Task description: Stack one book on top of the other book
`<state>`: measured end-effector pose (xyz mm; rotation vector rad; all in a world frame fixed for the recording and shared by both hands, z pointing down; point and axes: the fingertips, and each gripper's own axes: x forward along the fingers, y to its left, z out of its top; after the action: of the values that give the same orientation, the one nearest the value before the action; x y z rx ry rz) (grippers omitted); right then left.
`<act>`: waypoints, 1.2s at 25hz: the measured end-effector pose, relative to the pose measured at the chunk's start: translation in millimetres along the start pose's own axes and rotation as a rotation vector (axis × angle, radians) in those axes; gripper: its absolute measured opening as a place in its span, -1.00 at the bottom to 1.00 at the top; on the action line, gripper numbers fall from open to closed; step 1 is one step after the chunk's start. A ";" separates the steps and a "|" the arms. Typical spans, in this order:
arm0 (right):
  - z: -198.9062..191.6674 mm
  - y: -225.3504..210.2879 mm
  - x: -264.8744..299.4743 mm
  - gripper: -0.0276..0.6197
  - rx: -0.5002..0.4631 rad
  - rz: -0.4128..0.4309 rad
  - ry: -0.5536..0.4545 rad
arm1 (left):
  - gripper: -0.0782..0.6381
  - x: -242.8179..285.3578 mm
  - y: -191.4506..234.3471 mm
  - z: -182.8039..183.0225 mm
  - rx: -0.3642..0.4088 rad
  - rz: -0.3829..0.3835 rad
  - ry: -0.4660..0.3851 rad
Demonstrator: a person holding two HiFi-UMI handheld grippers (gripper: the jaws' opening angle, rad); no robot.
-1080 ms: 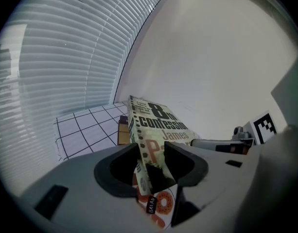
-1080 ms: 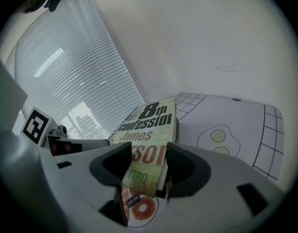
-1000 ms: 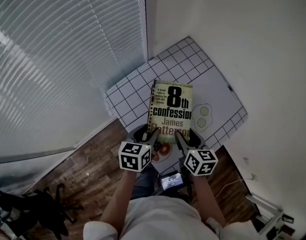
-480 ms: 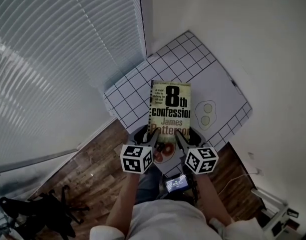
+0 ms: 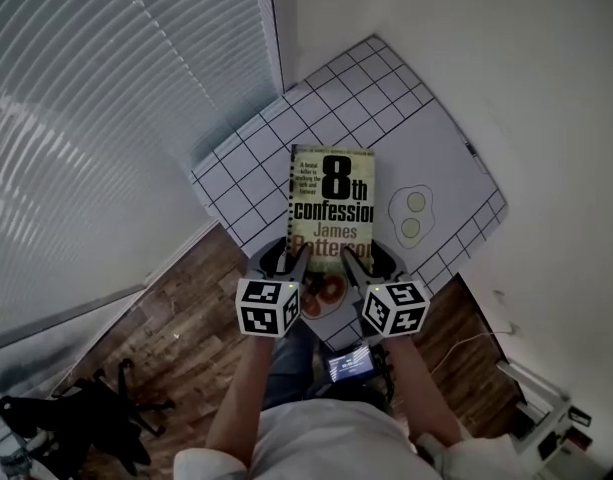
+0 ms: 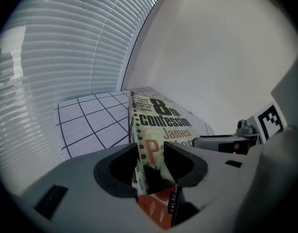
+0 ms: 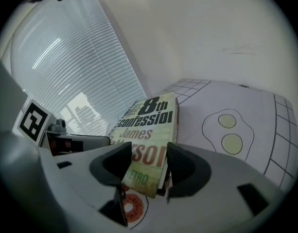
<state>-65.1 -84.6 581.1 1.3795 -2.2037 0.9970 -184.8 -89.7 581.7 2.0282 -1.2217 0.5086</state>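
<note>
A paperback book (image 5: 331, 200) with "8th confession" on its pale cover hangs flat over a white grid-lined mat (image 5: 426, 133) on a table. My left gripper (image 5: 295, 259) is shut on the book's near left corner, the jaws pressing on cover and underside (image 6: 151, 154). My right gripper (image 5: 357, 259) is shut on the near right corner (image 7: 149, 161). From the left gripper view the book (image 6: 158, 114) stretches away over the mat; the right gripper view shows the book (image 7: 149, 118) the same way. No second book shows in any view.
The mat carries a drawing of a fried egg (image 5: 411, 215) right of the book and a donut drawing (image 7: 134, 205) under its near edge. Window blinds (image 5: 106, 118) stand at the left, a white wall (image 5: 506, 58) at the right. Wooden floor (image 5: 181, 333) lies below the table's near edge.
Both grippers have sunk toward the mat with the book still held between them, and it has slid slightly farther over the mat.
</note>
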 end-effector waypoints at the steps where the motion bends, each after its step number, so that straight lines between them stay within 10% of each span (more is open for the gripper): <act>1: -2.0 -0.8 1.0 -0.21 0.003 -0.002 0.004 | -0.31 0.9 0.3 -0.9 0.008 0.003 0.002; 23: 27.5 -6.4 -27.4 -0.27 -0.098 -0.064 -0.112 | -0.30 -21.5 2.4 27.3 0.132 0.106 -0.115; 30: 44.7 -3.2 -62.2 -0.81 -0.194 -0.119 -0.191 | -0.41 -47.2 -11.4 45.4 0.196 0.128 -0.190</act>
<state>-30.6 -78.3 513.0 1.5482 -2.2515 0.6149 -198.4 -91.3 516.6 2.2128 -1.4732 0.5233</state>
